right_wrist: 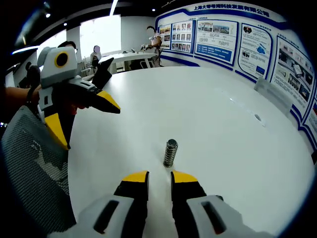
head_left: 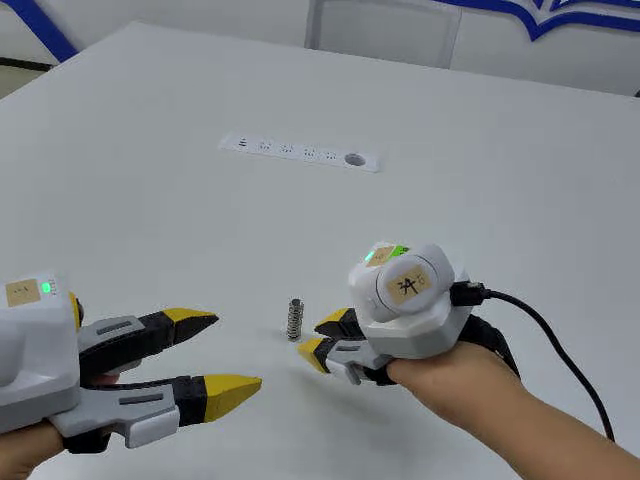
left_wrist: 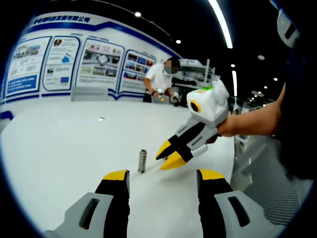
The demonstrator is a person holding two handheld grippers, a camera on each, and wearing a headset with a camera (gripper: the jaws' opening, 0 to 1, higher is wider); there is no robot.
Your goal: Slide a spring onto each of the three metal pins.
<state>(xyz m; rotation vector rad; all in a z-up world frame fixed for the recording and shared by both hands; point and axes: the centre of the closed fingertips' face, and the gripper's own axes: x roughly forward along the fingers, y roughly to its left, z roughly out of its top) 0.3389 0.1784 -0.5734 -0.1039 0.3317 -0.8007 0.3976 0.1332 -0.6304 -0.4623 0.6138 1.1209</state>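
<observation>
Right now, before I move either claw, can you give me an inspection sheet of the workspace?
Surface: white table, flat.
Job's things: one spring standing upright; whether a pin is inside cannot be told.
Clutter: socket strip set into the table, far from the spring.
Grippers: left claw wide open, holding nothing; right claw narrowly parted, holding nothing, tips near the spring, apart from it.
Cables: black cable from the right gripper trailing over the table.
Surroundings: wall posters; a person standing at a distant table.
</observation>
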